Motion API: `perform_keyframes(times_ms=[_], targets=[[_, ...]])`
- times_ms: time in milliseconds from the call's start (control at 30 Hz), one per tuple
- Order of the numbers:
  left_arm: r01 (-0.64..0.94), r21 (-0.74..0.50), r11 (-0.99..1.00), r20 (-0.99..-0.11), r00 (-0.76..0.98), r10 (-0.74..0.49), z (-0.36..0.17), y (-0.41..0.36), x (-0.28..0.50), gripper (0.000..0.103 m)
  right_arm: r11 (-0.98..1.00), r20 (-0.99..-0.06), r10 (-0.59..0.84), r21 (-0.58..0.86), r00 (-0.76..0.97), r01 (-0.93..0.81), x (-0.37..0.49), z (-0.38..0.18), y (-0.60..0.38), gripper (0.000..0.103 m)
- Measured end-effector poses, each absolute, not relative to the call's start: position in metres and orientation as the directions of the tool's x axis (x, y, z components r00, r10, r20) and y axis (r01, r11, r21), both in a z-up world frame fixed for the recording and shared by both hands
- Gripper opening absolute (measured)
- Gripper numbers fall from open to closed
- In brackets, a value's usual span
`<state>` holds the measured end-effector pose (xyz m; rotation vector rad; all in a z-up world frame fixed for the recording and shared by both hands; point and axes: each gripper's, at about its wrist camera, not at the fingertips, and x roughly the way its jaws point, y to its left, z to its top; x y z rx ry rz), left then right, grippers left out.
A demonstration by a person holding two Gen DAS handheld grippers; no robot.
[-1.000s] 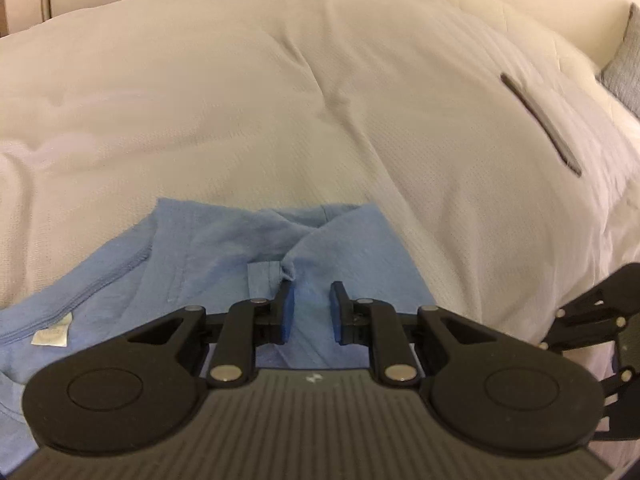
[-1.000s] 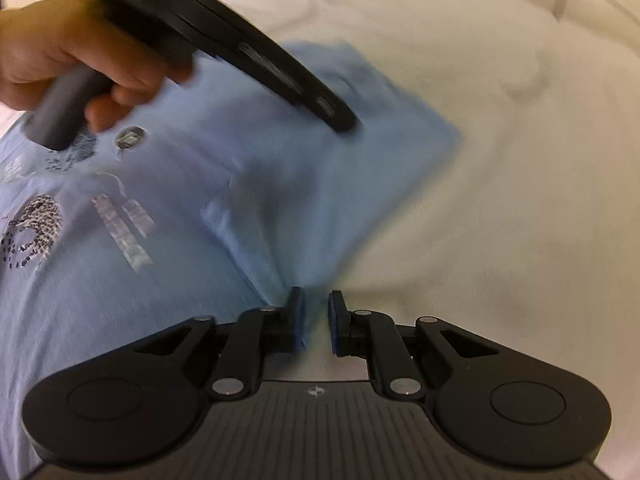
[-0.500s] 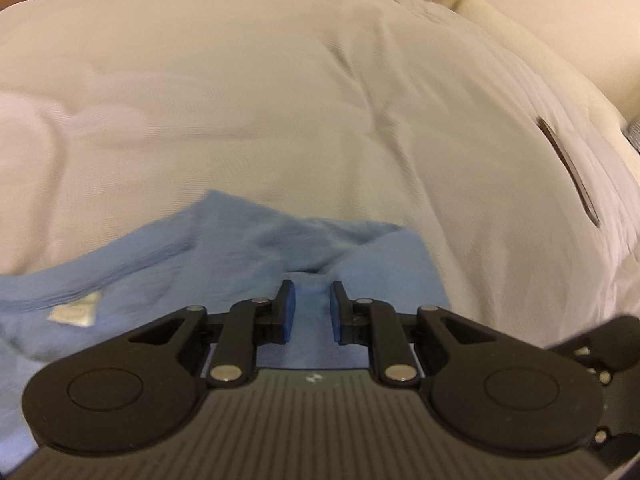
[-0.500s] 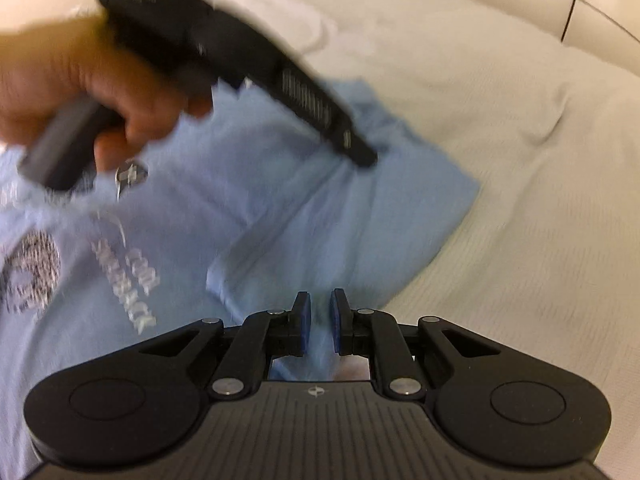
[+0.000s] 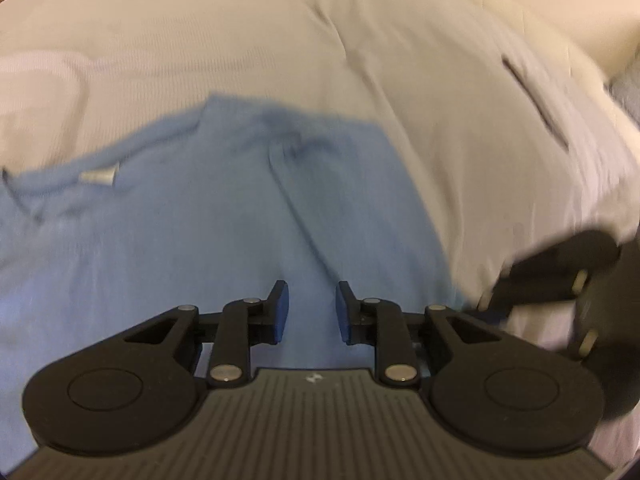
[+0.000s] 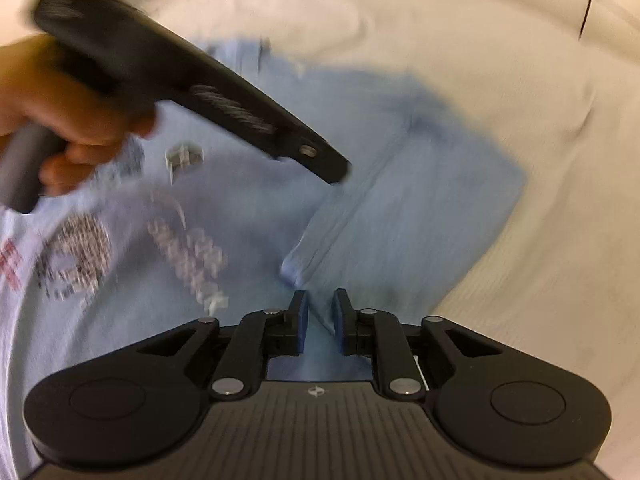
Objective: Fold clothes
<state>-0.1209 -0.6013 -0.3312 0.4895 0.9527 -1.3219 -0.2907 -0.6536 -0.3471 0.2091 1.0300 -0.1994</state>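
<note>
A light blue T-shirt (image 5: 168, 248) lies spread on a white quilted bedcover (image 5: 248, 40), its printed front facing up in the right wrist view, where grey lettering and a dotted round graphic (image 6: 72, 256) show through heavy motion blur; a small white label (image 5: 100, 176) sits at the neckline in the left wrist view. One sleeve (image 6: 404, 216) is folded in over the body of the shirt, its hemmed edge running diagonally down toward the right gripper (image 6: 319, 316).

The left gripper (image 5: 308, 308) hangs over the blue cloth with its blue-padded fingers (image 5: 279, 308) parted by a moderate gap — nothing lies between them, only the flat shirt beneath. The right gripper's jaws stand narrower, also apart; a corner of the folded sleeve hem comes just up to the gap, but whether the pads pinch any cloth cannot be told from the blurred picture.

In the right wrist view a person's hand (image 6: 60, 120) grips the dark handle of the left gripper, whose black body slants across the shirt from upper left; in the left wrist view the right gripper appears as a dark blurred shape at the right edge, over the border where the shirt meets the bedcover. A dark narrow slit (image 5: 536, 104) marks the bedcover farther right — well apart from the shirt; a paler pillow (image 5: 532, 8) lies beyond it.
</note>
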Motion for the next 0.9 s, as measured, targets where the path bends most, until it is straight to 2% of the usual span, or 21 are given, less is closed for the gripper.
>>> perform_keyframes(times_ms=[100, 267, 400, 567, 767, 900], targets=[[0.960, -0.167, 0.226, -0.835, -0.017, -0.549, -0.334, -0.581, -0.134, 0.021, 0.957, -0.856, -0.079, 0.079, 0.511, 0.280, -0.299, -0.336, -0.647, 0.018], [0.956, -0.158, 0.245, -0.860, -0.012, -0.510, -0.326, -0.534, -0.158, 0.026, 0.946, -0.873, -0.080, 0.085, 0.481, 0.312, -0.312, -0.328, -0.625, 0.027], [0.955, -0.161, 0.248, -0.869, -0.018, -0.494, -0.316, -0.493, -0.180, 0.028, 0.937, -0.894, -0.080, 0.083, 0.441, 0.339, -0.321, -0.326, -0.601, 0.049], [0.957, -0.153, 0.247, -0.878, -0.017, -0.478, -0.293, -0.436, -0.204, 0.029, 0.940, -0.909, -0.111, 0.036, 0.403, 0.339, -0.338, -0.315, -0.562, 0.050], [0.957, -0.073, 0.280, -0.873, 0.074, -0.482, -0.253, -0.361, -0.222, 0.042, 0.939, -0.892, -0.171, -0.018, 0.419, 0.345, -0.366, -0.281, -0.514, 0.050], [0.946, -0.005, 0.324, -0.867, 0.157, -0.473, -0.236, -0.306, -0.233, 0.061, 0.955, -0.871, -0.200, -0.070, 0.449, 0.289, -0.390, -0.260, -0.472, 0.052]])
